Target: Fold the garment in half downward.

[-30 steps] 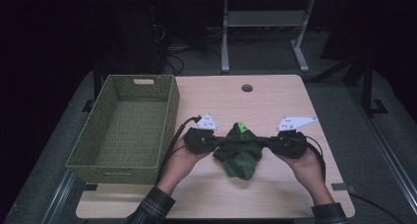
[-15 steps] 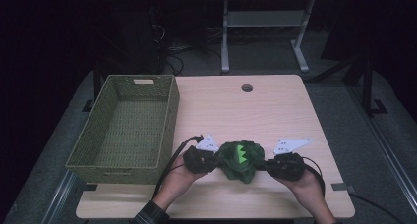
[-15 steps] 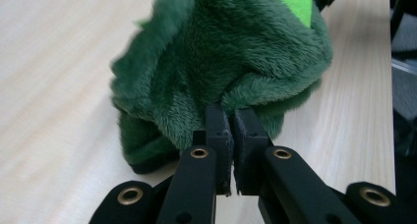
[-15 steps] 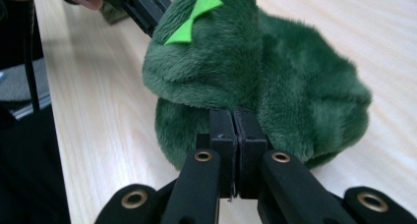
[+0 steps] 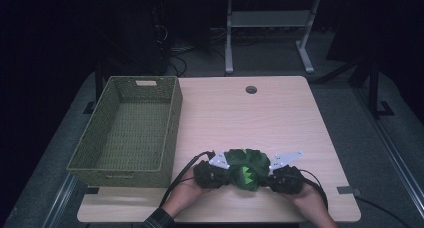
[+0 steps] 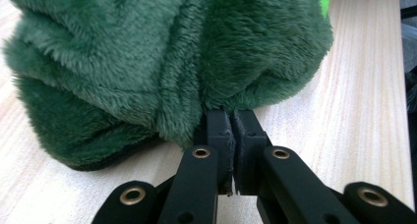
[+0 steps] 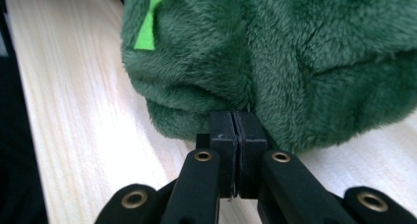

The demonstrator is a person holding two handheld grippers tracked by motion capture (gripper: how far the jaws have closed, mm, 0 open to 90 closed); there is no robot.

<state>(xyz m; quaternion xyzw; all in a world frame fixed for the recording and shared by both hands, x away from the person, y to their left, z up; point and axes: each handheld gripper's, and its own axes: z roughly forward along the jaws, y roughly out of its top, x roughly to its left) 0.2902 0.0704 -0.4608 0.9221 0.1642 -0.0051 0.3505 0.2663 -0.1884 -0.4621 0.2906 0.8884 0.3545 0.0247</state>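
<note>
Wooden table [image 5: 280, 118] bears green plush garment [image 5: 245, 169], bunched crosswise between both tongs.

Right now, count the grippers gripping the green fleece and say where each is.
2. The left gripper pinches the green fleece at its left edge, the right gripper at its right edge, near the table's front edge, right of the wicker basket.
</note>
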